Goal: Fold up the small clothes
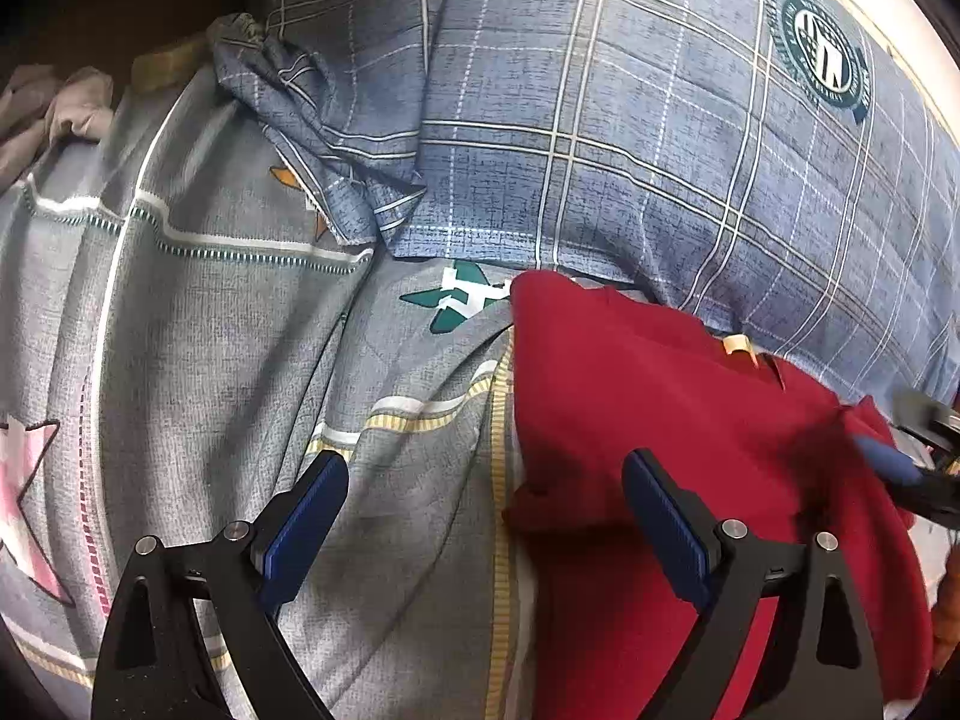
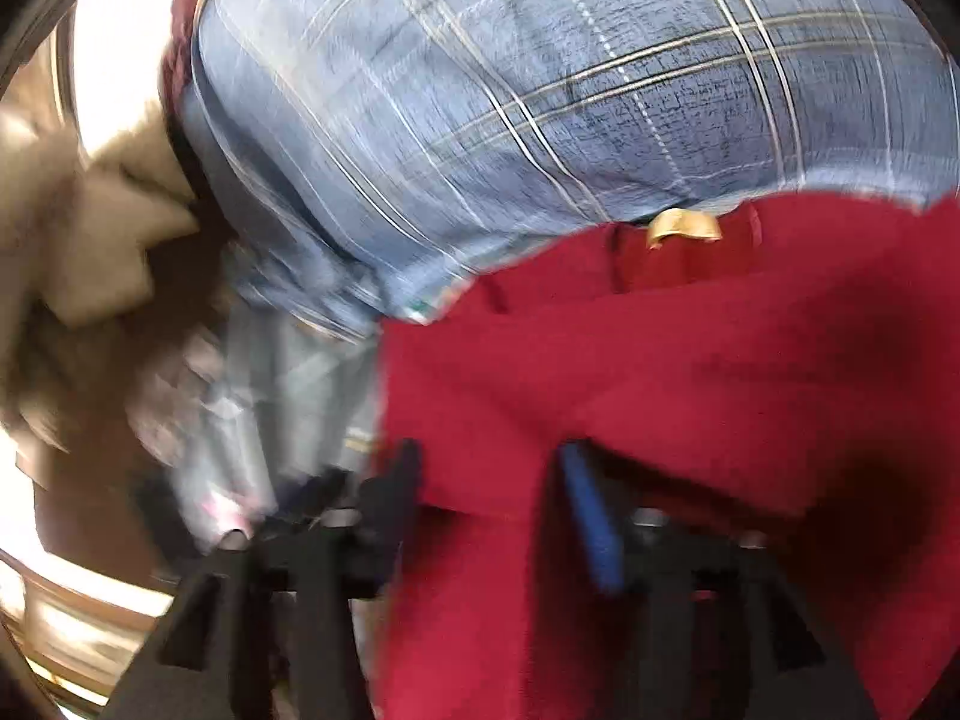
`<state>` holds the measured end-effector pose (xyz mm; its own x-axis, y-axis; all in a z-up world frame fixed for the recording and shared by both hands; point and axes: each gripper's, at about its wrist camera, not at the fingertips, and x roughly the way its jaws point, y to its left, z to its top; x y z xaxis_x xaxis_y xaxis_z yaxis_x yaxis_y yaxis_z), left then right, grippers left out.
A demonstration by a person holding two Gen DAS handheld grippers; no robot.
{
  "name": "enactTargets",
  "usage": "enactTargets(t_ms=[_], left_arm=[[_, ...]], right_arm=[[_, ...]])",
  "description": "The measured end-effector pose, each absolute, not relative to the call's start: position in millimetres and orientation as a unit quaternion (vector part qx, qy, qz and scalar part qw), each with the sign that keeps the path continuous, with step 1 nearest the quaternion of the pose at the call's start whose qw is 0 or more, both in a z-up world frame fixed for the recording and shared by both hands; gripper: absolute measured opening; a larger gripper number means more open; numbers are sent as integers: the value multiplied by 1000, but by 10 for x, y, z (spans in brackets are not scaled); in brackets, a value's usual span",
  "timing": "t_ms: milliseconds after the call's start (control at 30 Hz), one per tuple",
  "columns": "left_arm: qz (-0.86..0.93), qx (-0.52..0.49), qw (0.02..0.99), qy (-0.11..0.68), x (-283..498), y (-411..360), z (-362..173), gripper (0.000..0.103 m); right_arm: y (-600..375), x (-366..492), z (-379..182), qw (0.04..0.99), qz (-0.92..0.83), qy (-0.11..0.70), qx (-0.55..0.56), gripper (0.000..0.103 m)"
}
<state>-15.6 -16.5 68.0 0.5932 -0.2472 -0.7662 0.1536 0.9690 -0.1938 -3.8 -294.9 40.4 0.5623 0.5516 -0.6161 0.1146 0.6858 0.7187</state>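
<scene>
A red garment (image 1: 660, 408) lies on a grey patterned bedsheet (image 1: 240, 360), its neck label toward a blue plaid pillow (image 1: 600, 120). My left gripper (image 1: 486, 480) is open and empty, with its right finger over the garment's left edge. My right gripper (image 2: 492, 468) is blurred in the right wrist view, its fingers apart over the red garment (image 2: 660, 360), with cloth lying between them. Whether it grips the cloth I cannot tell. The right gripper's blue-padded finger also shows at the right edge of the left wrist view (image 1: 888, 462).
The blue plaid pillow (image 2: 540, 90) fills the far side of both views. A crumpled plaid cloth (image 1: 312, 120) lies at the pillow's left. Pale pink-grey fabric (image 1: 54, 108) sits at the far left. Beige shapes (image 2: 108, 240) show blurred at left in the right wrist view.
</scene>
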Motion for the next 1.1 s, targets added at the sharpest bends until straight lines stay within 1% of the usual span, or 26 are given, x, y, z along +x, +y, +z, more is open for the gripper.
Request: enactTargets(t_ms=[33, 67, 167, 267, 400, 467, 600, 667, 733, 800, 933, 967, 1033, 1100], left_arm=[[-114, -56, 891, 435, -152, -160, 692, 93], [-115, -56, 892, 433, -156, -157, 706, 93], [-120, -53, 894, 429, -190, -151, 730, 93], [-133, -50, 893, 427, -253, -166, 752, 93], [-178, -62, 882, 431, -340, -172, 769, 93], [-193, -60, 880, 431, -364, -196, 767, 93], [-244, -79, 858, 445, -398, -212, 736, 93], [-268, -79, 846, 454, -436, -229, 723, 93], [-293, -64, 838, 456, -512, -260, 726, 93], [-316, -53, 827, 461, -568, -292, 714, 93], [-324, -15, 813, 484, -655, -397, 579, 92], [-321, 1, 812, 488, -685, -440, 526, 91], [-333, 23, 803, 494, -740, -541, 451, 84], [-350, 42, 794, 495, -804, -661, 420, 67]], right_arm=[[-2974, -102, 468, 806, 143, 435, 375, 65], [-3013, -218, 557, 816, 150, 423, 365, 66], [-3126, -568, 709, 834, 131, 426, 325, 70], [-3211, -925, 682, 839, 114, 435, 306, 70], [-3146, -1179, 531, 834, 120, 452, 293, 70], [-2988, -1157, 420, 831, 136, 453, 293, 70], [-2640, -778, 174, 820, 112, 493, 266, 67], [-2545, -656, 175, 836, 96, 484, 242, 67], [-2568, -602, 212, 832, 93, 483, 257, 69], [-2717, -742, 324, 829, 109, 464, 291, 69], [-3000, -1140, 490, 848, 70, 448, 275, 70], [-3115, -1256, 509, 847, 61, 445, 282, 70], [-3269, -1368, 502, 842, 52, 442, 305, 70], [-3385, -1446, 495, 838, 48, 436, 324, 70]])
